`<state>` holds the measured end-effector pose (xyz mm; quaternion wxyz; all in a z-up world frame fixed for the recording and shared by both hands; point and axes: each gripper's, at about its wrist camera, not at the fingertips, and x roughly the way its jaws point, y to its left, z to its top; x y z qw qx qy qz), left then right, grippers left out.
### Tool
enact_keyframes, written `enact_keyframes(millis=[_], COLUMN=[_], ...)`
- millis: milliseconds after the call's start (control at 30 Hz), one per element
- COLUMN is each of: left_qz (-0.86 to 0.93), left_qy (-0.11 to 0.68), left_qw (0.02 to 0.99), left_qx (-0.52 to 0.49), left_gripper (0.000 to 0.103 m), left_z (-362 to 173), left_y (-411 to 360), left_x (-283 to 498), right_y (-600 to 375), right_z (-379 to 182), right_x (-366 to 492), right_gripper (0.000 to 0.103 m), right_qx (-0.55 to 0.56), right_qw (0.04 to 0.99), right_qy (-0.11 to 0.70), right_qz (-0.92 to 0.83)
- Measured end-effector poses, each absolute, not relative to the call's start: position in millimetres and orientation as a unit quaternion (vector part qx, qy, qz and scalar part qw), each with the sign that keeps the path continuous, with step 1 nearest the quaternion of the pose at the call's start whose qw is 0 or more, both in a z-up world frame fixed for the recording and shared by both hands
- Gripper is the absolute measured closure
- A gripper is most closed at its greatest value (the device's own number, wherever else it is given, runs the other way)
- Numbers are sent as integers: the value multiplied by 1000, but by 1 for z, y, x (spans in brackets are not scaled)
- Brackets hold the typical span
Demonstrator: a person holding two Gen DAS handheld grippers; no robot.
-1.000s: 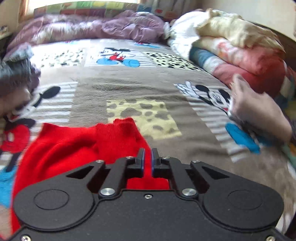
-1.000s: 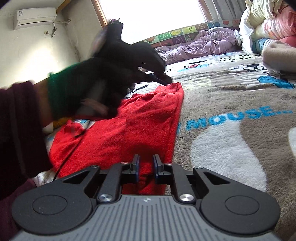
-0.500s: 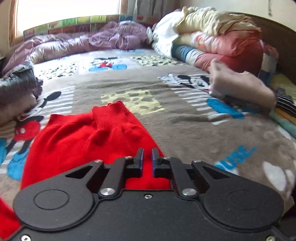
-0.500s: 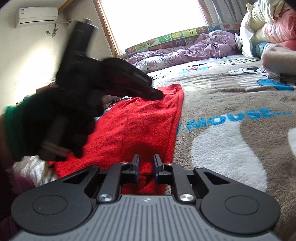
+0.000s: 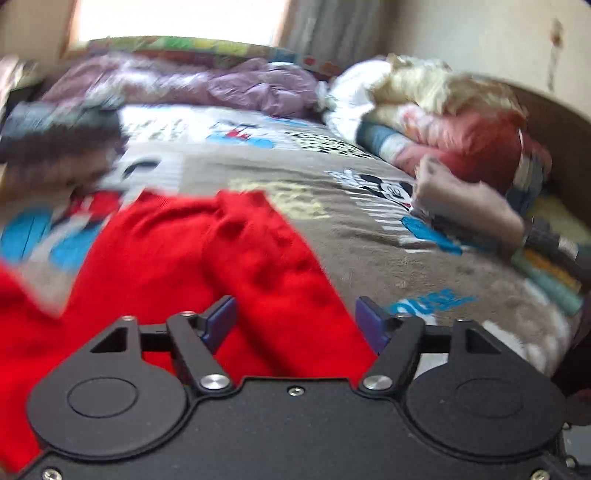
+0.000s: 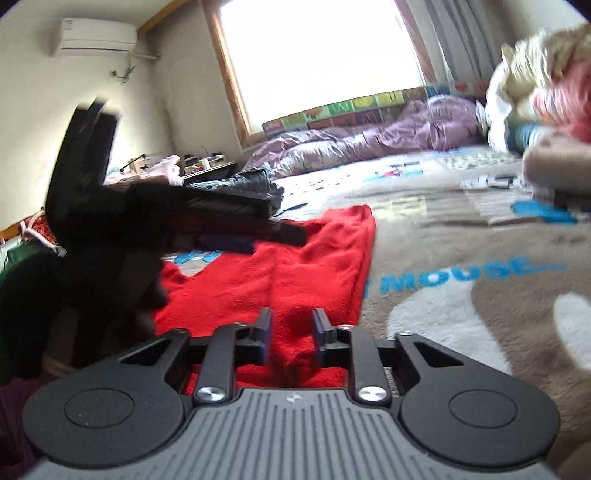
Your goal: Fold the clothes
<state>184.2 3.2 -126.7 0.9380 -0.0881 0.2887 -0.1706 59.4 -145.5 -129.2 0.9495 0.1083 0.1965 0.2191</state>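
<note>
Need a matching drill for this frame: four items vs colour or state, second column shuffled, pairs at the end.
Items:
1. garment
2. quilt
3. left gripper
4. air conditioner

Colour or state:
A. white, on the wall
B. red, flat on the bed
C. jaws wide apart, nothing gripped
D. purple, crumpled under the window

Pairs: 1-B, 2-D, 3-C, 4-A

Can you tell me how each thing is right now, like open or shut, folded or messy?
left gripper: jaws wide open, just been opening, nothing pinched.
right gripper: jaws partly open, just been opening, red cloth between them.
red garment: lying on the bed, folded over.
purple quilt: crumpled.
bedding pile: stacked.
tan garment: folded.
</note>
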Motion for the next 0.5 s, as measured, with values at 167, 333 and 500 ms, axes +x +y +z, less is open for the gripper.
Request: enact_keyframes(millis=[167,333,500], left_qz=[-147,-112,-53], left_qy=[292,278,276], left_qw=[930,924,919], left_qx=[-167,-237,-277], left_gripper=[23,22,21], left_z=[-136,-132,-133], left_y=[49,98,143], left_x=[157,137,117], right_y=[-149,-133,-88], right_z=[-124,-114,-105], right_x=[49,31,5], right_gripper=[72,69,65], right_qx=[99,71,-14], right_qw=[951,947,944], right_qy=[204,200,173], right_qz=[209,243,282])
